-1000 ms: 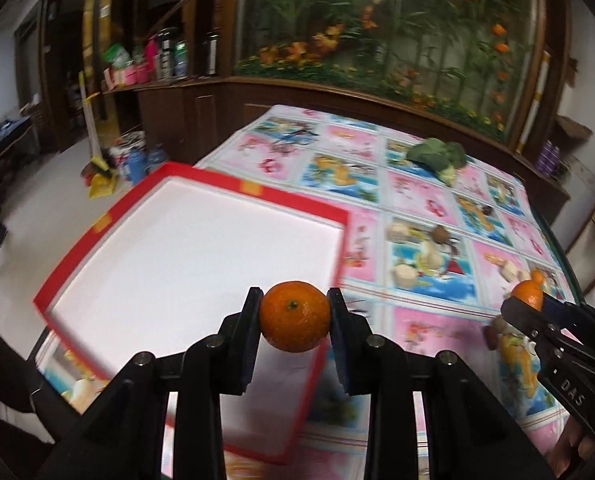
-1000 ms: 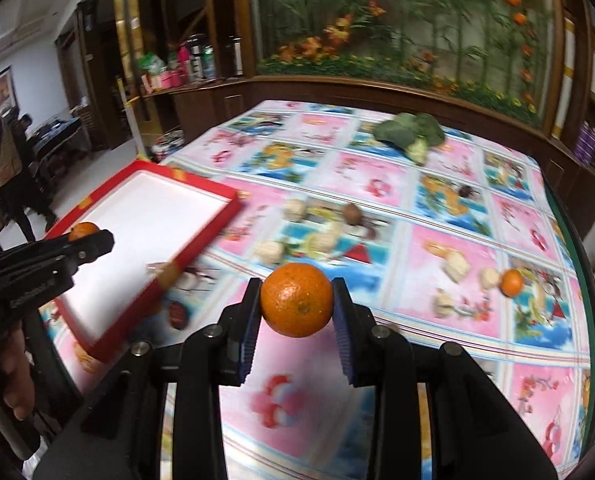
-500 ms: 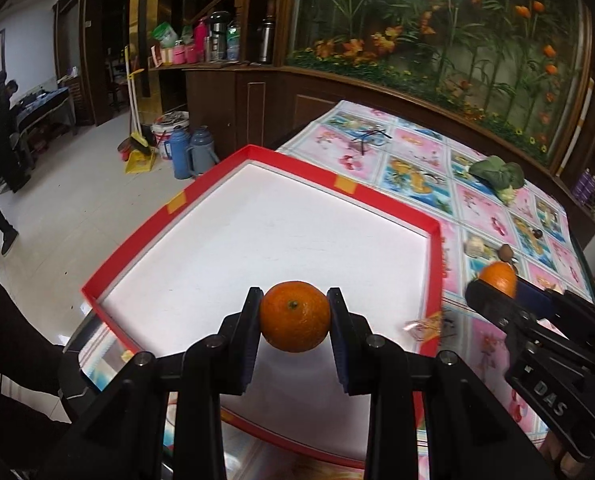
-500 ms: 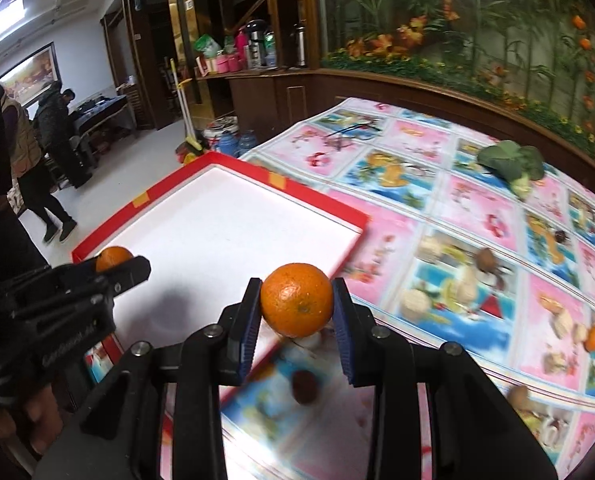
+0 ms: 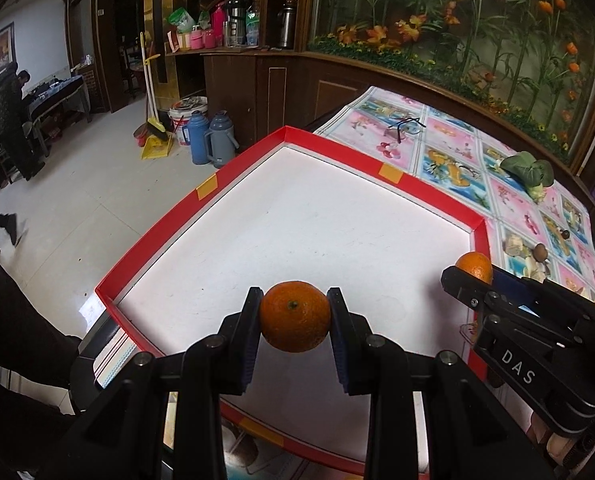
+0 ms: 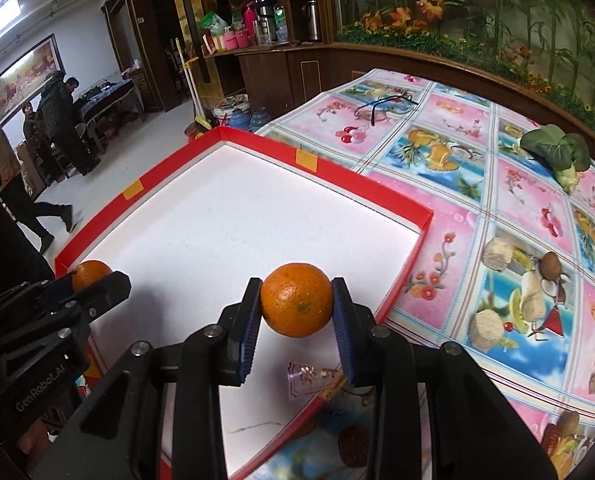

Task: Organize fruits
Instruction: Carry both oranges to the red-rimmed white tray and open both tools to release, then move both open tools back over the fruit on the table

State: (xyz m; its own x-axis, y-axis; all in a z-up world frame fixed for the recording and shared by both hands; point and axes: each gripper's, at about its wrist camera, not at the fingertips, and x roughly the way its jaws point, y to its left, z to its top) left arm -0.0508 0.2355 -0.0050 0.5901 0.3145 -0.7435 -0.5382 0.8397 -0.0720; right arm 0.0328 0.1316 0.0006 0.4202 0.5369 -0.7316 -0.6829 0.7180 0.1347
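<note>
While each gripper clamps an orange, the left gripper (image 5: pixel 295 316) hangs over the tray's (image 5: pixel 233 168) near edge—the right gripper (image 6: pixel 296 312) near its right edge—height unclear.

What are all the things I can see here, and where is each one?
Oranges: 2, orange; one clamped in the left gripper, one in the right gripper, both over the tray.
Tray: 1, red rim with yellow tape patches, white inside; at the table's near corner, nothing lying in it.
Tablecloth: 1, pink and blue fruit prints; covers the table.
Leafy vegetable: 1, green; far right on the cloth.
Glasses: 1 pair, dark frame; far end of the cloth.
Flasks: 2, blue and grey; on the floor beyond the tray.
Broom and dustpan: yellow; on the floor.
People: several, dark clothes; far left in the room.
Left gripper: black, shut on its orange.
Right gripper: black, shut on its orange.
</note>
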